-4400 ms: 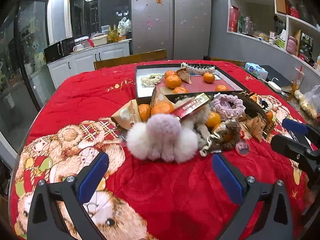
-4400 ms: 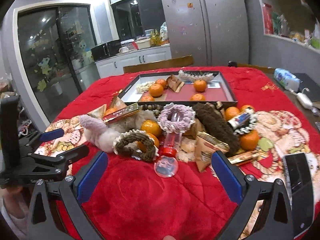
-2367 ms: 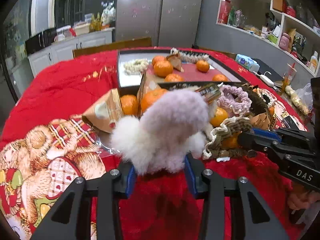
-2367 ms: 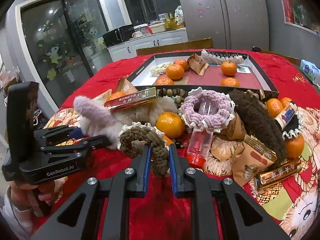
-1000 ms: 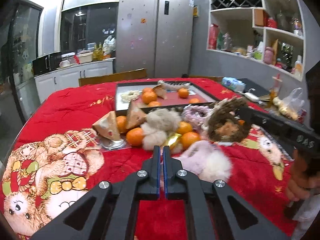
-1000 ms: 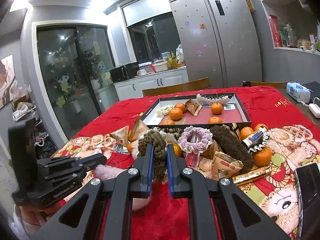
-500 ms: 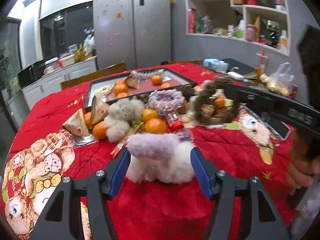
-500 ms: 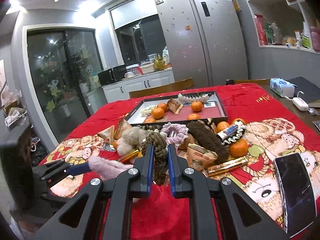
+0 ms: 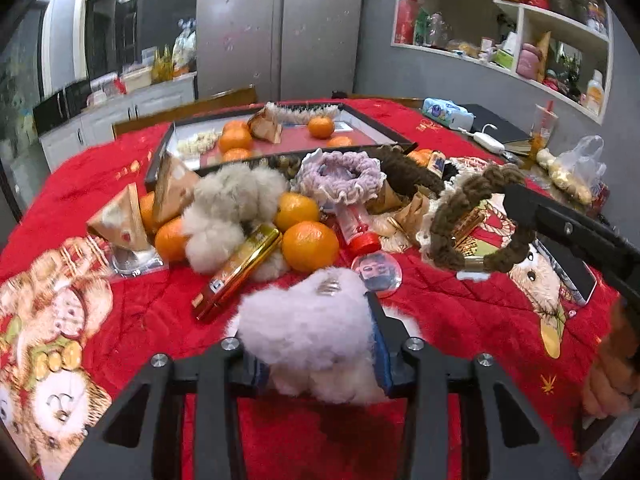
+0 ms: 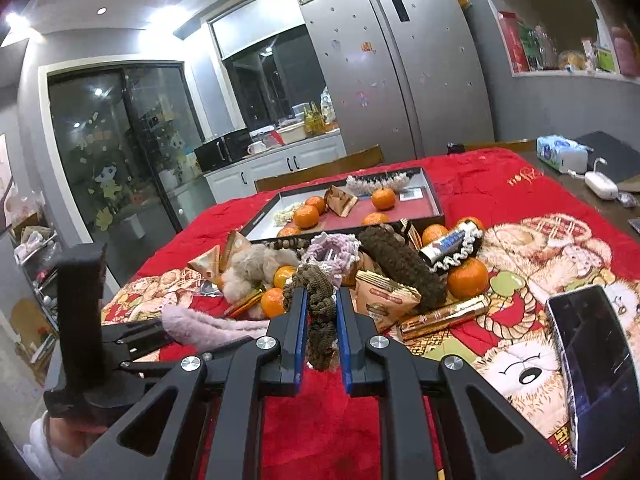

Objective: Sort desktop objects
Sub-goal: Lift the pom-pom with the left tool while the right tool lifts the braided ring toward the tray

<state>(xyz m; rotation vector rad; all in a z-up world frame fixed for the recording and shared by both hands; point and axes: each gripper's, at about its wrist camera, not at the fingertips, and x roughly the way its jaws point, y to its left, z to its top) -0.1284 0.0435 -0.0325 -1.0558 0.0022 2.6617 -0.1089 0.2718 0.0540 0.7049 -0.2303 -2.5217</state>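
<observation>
My left gripper (image 9: 310, 340) is shut on a fluffy lilac plush hair tie (image 9: 304, 328), held above the red tablecloth. It also shows in the right wrist view (image 10: 208, 330), where the left gripper (image 10: 168, 328) is at the lower left. My right gripper (image 10: 322, 320) is shut on a brown braided scrunchie (image 10: 320, 320), held up in front of the pile. In the left wrist view the scrunchie (image 9: 472, 216) hangs from the right gripper's fingers (image 9: 568, 228). The black tray (image 9: 160, 152) at the back holds oranges, a snack packet and hair ties.
The pile holds oranges (image 9: 310, 246), a grey fluffy hair tie (image 9: 232, 204), a lilac crochet scrunchie (image 9: 340, 176), gold bars (image 9: 236, 268), snack packets (image 10: 384, 300) and a red-capped bottle (image 9: 360, 232). A phone (image 10: 592, 368) lies at the right. Chairs stand behind the table.
My left gripper has closed on the lilac plush hair tie, which was lying loose between its open jaws half a second ago. The right gripper keeps holding the brown scrunchie.
</observation>
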